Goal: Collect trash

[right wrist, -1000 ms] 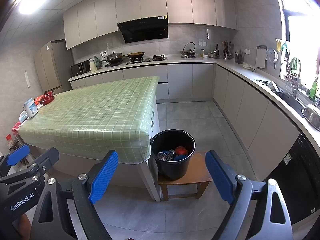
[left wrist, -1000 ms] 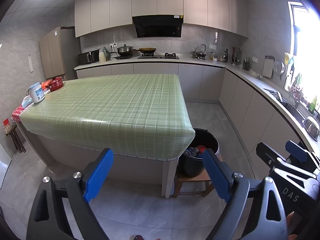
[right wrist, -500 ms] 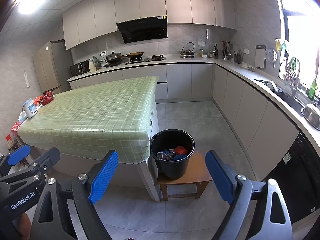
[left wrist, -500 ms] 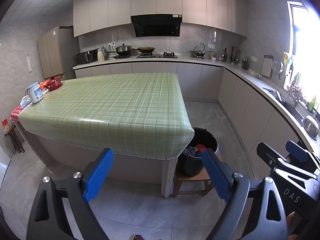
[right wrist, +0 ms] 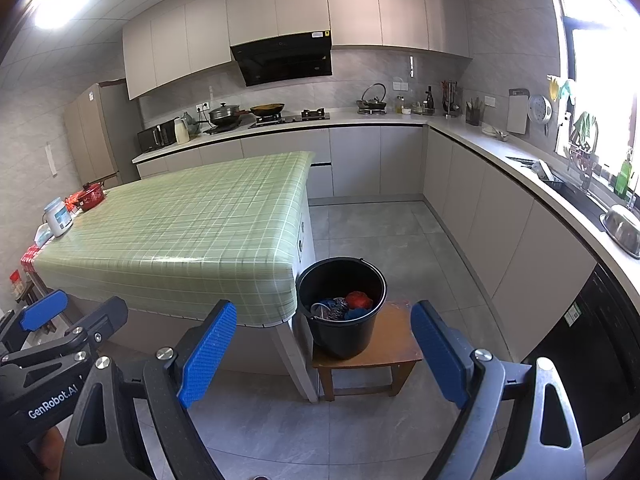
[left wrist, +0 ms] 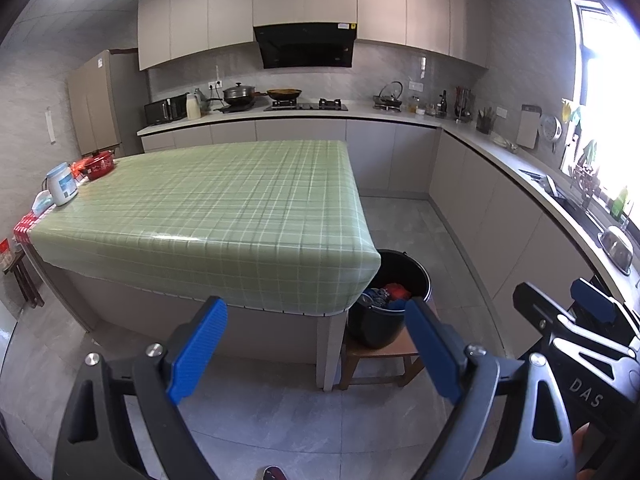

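With trash already in the bucket (right wrist: 342, 312) and each hand-held gripper (left (left wrist: 316, 350), right (right wrist: 324, 354)) spread apart and empty, collection appears complete; next, confirm the desk (right wrist: 180, 216) holds none.

Both wrist views face kitchen from well back; share table (left wrist: 224, 208), bucket (right wrist: 342, 320).

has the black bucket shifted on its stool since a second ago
No. In the right wrist view the black bucket sits at the same spot on the wooden stool.
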{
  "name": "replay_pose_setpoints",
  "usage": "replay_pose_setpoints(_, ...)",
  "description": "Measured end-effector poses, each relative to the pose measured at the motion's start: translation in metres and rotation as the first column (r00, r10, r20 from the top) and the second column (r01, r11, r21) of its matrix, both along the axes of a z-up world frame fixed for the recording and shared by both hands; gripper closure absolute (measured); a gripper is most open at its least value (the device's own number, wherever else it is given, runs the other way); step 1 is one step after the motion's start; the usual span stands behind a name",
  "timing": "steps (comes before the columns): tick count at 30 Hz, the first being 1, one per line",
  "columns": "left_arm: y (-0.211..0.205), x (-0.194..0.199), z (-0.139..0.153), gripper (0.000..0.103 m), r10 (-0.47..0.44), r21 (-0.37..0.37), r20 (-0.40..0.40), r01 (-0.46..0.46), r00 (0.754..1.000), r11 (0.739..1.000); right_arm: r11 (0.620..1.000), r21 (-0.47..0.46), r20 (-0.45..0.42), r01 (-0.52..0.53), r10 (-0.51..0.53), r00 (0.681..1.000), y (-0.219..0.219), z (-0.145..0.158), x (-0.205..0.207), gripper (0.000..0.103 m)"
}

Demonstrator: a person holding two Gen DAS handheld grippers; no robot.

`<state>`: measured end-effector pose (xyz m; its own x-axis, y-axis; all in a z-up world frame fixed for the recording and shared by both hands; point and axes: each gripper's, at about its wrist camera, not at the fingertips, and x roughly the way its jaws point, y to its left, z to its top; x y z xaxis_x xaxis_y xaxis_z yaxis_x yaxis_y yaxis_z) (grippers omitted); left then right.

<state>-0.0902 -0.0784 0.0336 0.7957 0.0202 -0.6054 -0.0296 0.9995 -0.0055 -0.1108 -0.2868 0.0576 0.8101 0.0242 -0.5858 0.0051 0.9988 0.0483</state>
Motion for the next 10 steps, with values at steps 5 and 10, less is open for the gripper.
replay_pose_setpoints(5,-0.0015,-0.0013,-0.0007,0.011,-0.043,-0.036,0.026,0.044,0.999,0.998,1.000,0.001,-0.001,0.003,-0.003,1.000,-0.0012,-0.0008,0.0003,0.012)
replay_pose_setpoints(10,-0.0079,0.0003,0.0032,0.010,-0.056,-0.018,0.030,0.057,0.998,0.998,1.000,0.005,-0.004,0.016,-0.016,1.000,-0.0055,-0.0036,0.0014,0.012)
